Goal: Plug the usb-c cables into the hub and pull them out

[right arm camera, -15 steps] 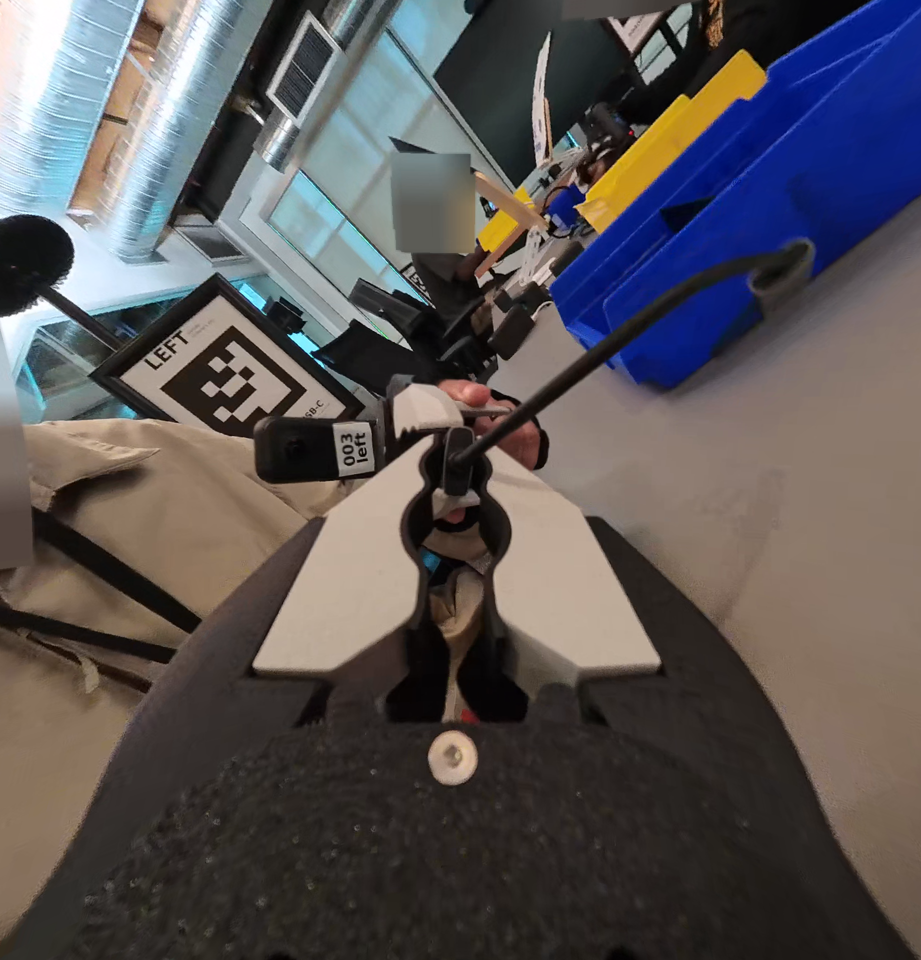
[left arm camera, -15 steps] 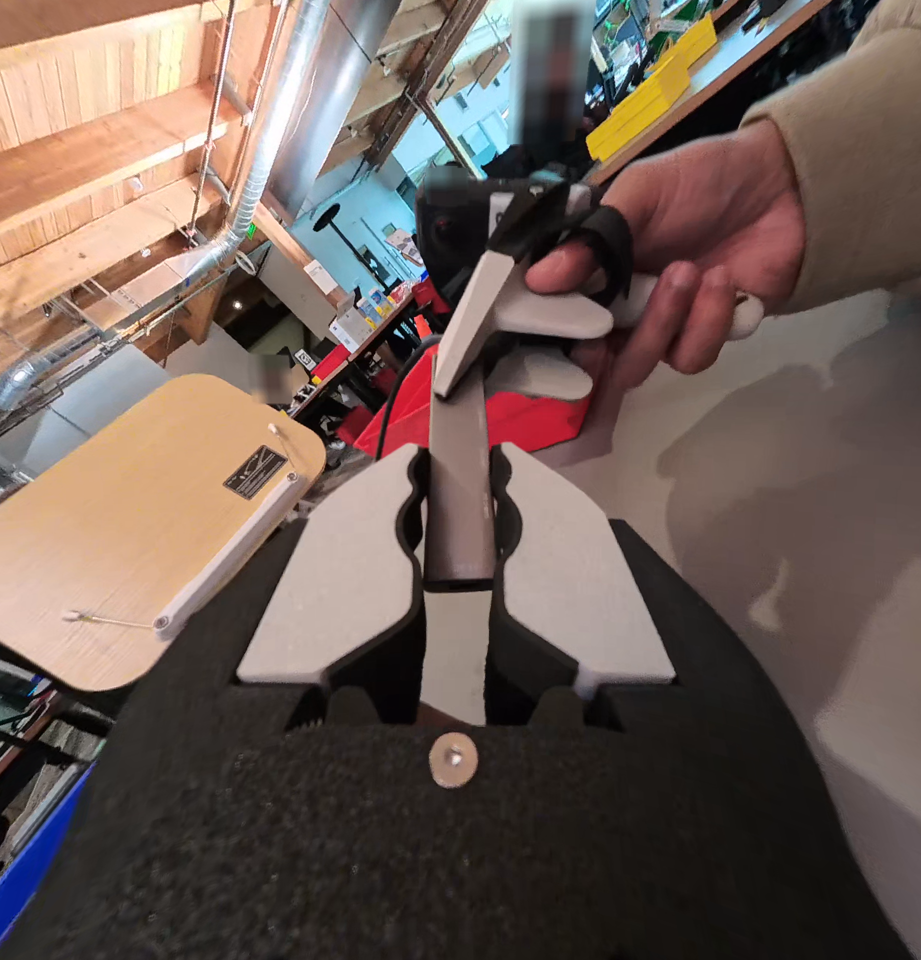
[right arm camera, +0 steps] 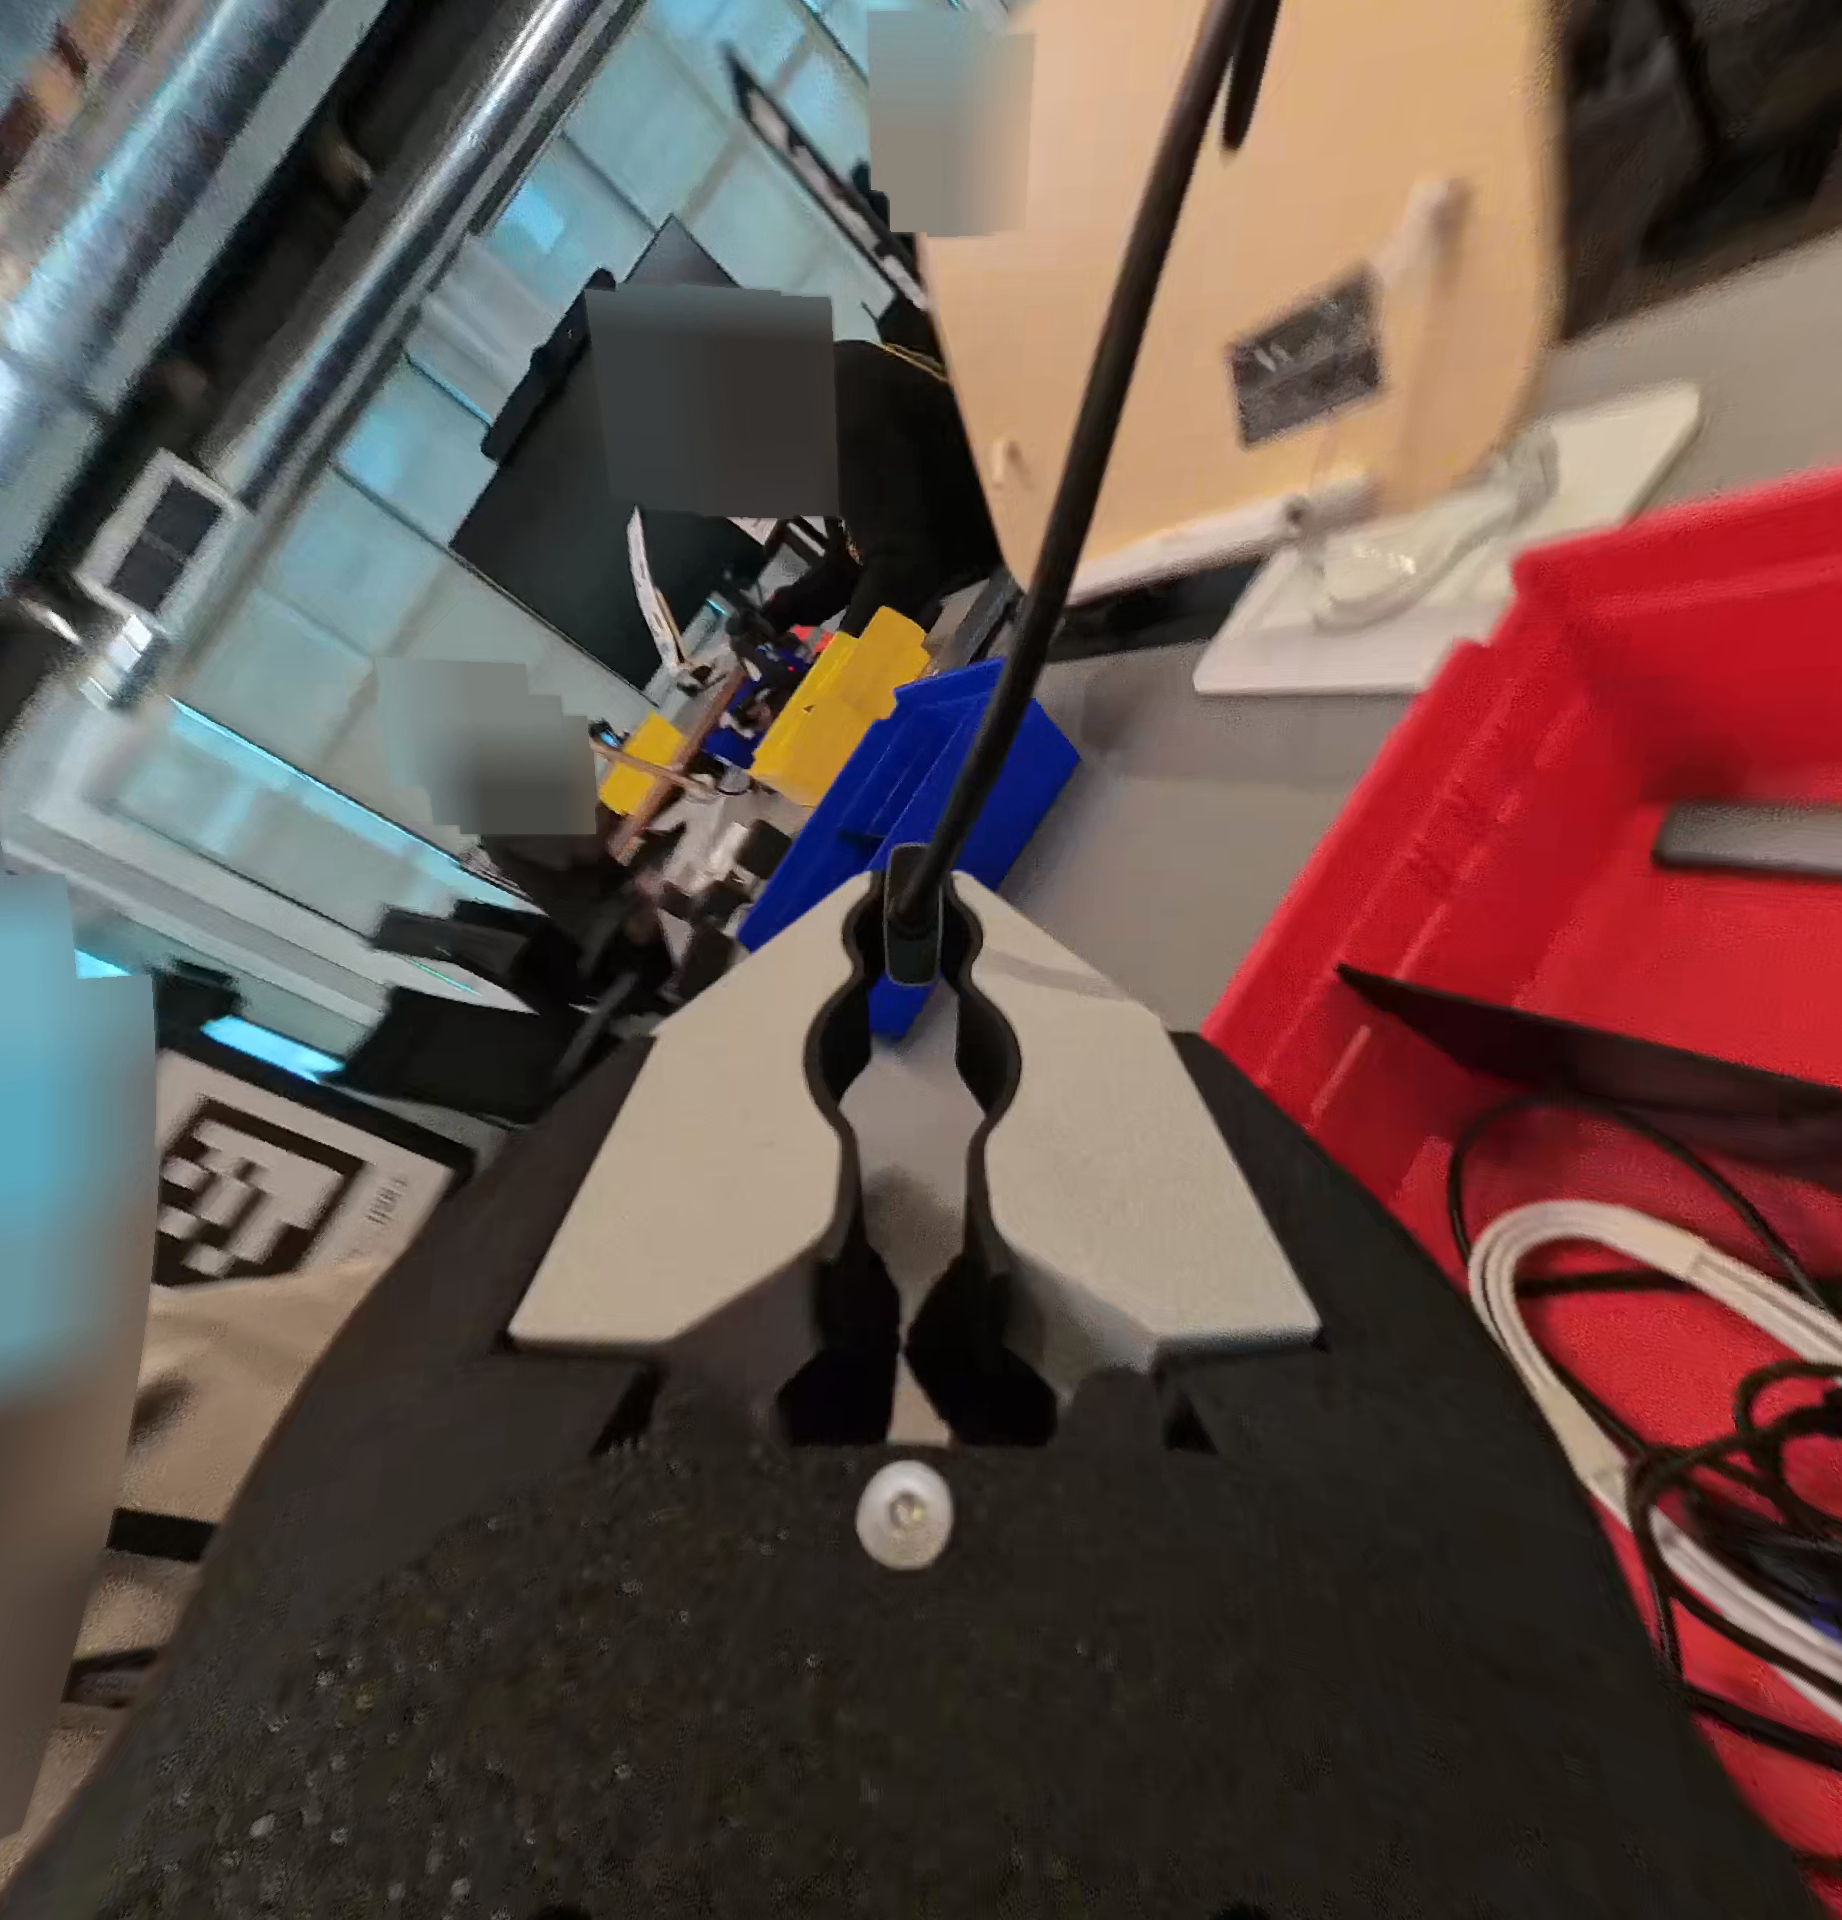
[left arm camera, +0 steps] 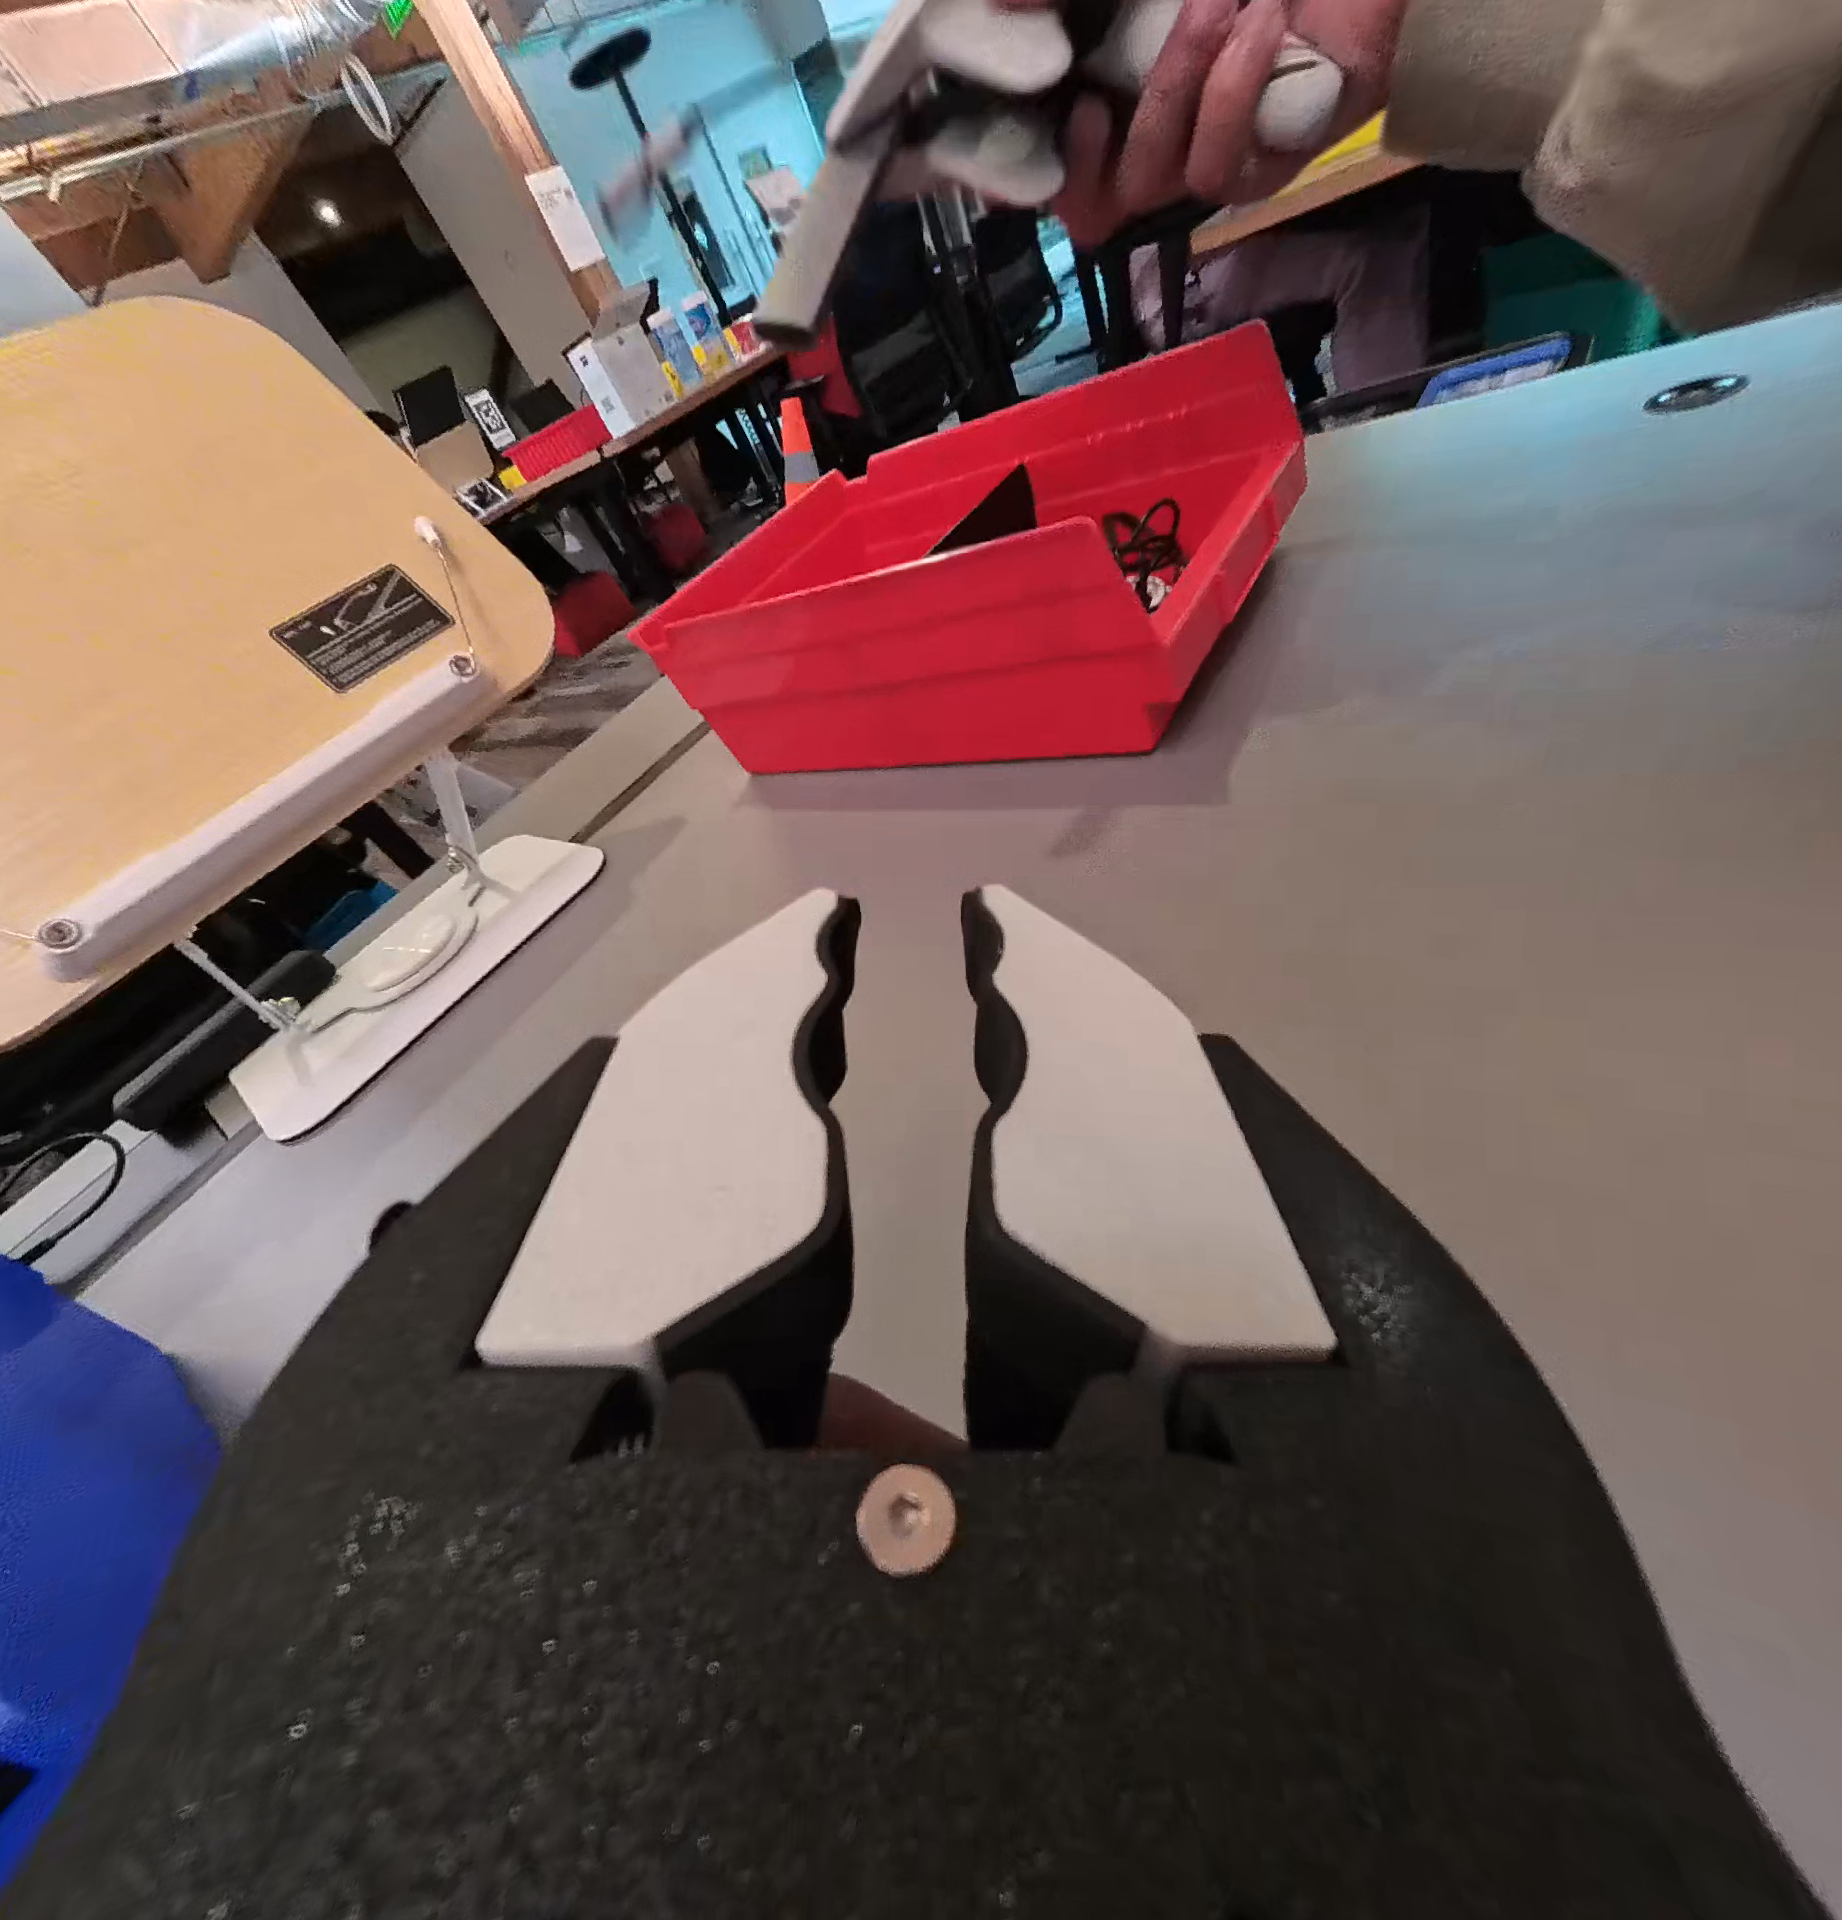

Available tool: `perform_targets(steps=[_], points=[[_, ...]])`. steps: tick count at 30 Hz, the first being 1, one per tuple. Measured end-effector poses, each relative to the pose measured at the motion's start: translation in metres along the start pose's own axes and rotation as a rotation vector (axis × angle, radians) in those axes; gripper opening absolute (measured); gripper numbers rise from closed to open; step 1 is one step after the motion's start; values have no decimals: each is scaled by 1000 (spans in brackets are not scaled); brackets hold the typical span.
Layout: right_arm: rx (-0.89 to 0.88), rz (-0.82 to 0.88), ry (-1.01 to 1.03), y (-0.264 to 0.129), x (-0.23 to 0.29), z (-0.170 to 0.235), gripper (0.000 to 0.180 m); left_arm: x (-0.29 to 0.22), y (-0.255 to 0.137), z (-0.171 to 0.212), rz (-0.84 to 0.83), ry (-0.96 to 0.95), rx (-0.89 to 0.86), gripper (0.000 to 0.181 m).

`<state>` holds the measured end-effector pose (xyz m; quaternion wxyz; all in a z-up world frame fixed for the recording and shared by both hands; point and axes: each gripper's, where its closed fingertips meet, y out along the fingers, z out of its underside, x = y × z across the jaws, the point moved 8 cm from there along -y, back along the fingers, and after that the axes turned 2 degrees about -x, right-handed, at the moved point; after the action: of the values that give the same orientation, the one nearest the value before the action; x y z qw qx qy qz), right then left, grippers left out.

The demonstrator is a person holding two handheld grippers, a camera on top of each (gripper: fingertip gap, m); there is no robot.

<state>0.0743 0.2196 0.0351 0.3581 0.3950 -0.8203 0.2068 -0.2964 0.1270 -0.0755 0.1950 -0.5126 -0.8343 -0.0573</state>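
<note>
- Your right gripper (right arm camera: 912,935) is clamped on the cable (right arm camera: 1062,540) plug at the fingertips, with the hub (left arm camera: 829,218) seemingly hanging off it.
- The cable looks thin and floppy, so hold the stiff plug, never the cord.
- The hub looks light, rigid and slick; pinch its flat sides.
- Your left gripper (left arm camera: 909,920) is empty with fingers apart, low over the grey table (left arm camera: 1519,831) near the red bin (left arm camera: 958,665).

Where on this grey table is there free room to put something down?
The grey table is bare right of the red bin and in front of it, back to the open left gripper. The left edge is crowded: a wooden stand on its white base, then a blue bin.
</note>
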Motion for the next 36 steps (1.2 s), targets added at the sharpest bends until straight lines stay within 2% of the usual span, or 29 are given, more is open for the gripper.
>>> perform_targets(steps=[6, 10, 15, 18, 21, 24, 29, 30, 32, 36], points=[[114, 169, 339, 17, -103, 2, 9, -7, 3, 1, 6, 46, 26, 19], [101, 278, 374, 27, -133, -3, 10, -10, 3, 2, 5, 83, 33, 17], [101, 377, 279, 36, -137, -20, 9, -11, 2, 1, 3, 96, 35, 17], [86, 248, 216, 51, -127, -28, 9, -11, 1, 0, 4, 99, 28, 16], [125, 255, 185, 52, -132, -27, 8, -12, 1, -1, 4, 105, 32, 16], [162, 459, 215, 41, -155, -19, 8, -13, 0, -1, 5, 117, 33, 16], [266, 779, 31, 27, -162, -19, 12, -15, 2, 0, 13, 126, 44, 16], [298, 825, -10, 28, -161, -19, 18, -15, 3, 1, 15, 128, 50, 16], [372, 908, -81, 30, -158, -19, 43, -15, 5, 3, 5, 136, 73, 16], [373, 1030, -259, 24, -135, -29, 58, -4, -1, 9, -69, 84, 144, 17]])
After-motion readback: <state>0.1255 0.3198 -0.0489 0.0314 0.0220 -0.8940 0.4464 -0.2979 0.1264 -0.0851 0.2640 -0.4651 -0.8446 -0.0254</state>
